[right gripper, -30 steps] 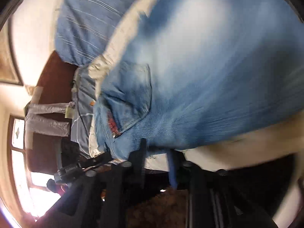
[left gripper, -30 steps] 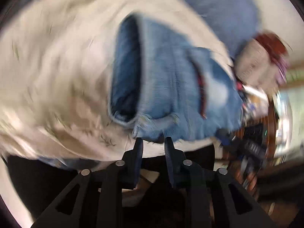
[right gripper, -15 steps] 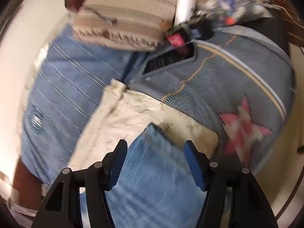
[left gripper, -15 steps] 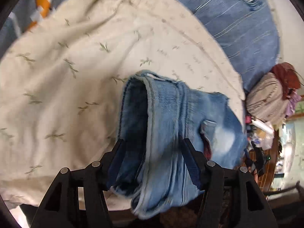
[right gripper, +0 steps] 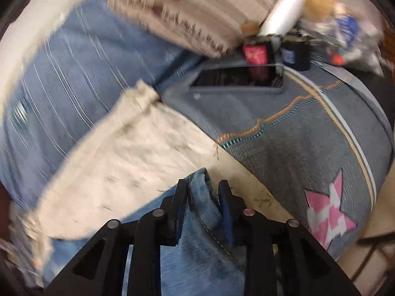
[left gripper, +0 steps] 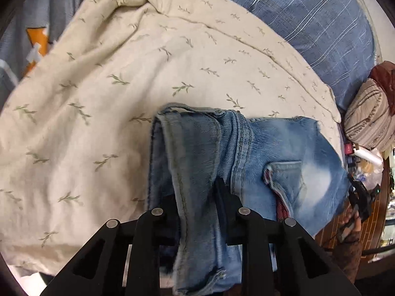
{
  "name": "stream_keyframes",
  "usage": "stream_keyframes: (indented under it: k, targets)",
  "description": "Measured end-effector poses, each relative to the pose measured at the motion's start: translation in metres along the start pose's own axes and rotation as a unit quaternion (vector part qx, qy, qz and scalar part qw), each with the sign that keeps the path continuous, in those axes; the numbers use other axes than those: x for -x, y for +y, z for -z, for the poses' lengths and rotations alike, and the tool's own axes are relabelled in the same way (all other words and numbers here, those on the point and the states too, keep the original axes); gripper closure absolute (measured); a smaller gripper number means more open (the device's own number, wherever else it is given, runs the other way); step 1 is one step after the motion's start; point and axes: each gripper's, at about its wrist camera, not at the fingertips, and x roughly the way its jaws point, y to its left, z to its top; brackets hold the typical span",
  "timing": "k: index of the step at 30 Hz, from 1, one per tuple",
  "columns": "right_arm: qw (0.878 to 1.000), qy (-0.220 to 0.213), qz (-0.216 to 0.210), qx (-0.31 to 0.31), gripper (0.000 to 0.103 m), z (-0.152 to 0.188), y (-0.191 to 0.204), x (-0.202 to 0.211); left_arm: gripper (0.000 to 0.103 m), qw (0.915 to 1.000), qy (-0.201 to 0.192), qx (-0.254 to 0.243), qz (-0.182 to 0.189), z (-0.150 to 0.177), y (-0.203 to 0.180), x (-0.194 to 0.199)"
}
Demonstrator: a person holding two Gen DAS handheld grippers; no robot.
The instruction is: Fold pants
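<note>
Both grippers – left (left gripper: 197,197), right (right gripper: 201,197) – went wide, now closing on jeans (left gripper: 246,162) edges on the sheet (left gripper: 123,86) – regrasp for next fold.

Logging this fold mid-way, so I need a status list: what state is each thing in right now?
Jeans: partly folded, bunched, lying on the sheet.
Left tool: closing, denim edge between its fingers.
Right tool: closing, a denim fold between its fingers.
Cream sheet: spread out, wrinkled.
Striped pillow: lying flat behind the sheet.
</note>
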Motion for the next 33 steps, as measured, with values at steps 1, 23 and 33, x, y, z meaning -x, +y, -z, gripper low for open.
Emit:
stream_keyframes:
  k: [1,23,33]
  targets:
    - [1.000,-0.011,-0.013,-0.016,0.070,0.003,-0.004,0.012,0.078,0.9999,-0.003,-0.003,0.013,0.004,0.003,0.010]
    - [0.995,0.021,0.034,-0.092,0.083,0.107,-0.038,0.044,0.073,0.9991,0.028,0.000,0.032,0.061,0.046,0.021]
    - [0.997,-0.026,-0.063,0.037,0.051,0.074,0.066,0.091,0.052,0.9968,-0.059,0.005,0.055,0.031,0.064,0.078]
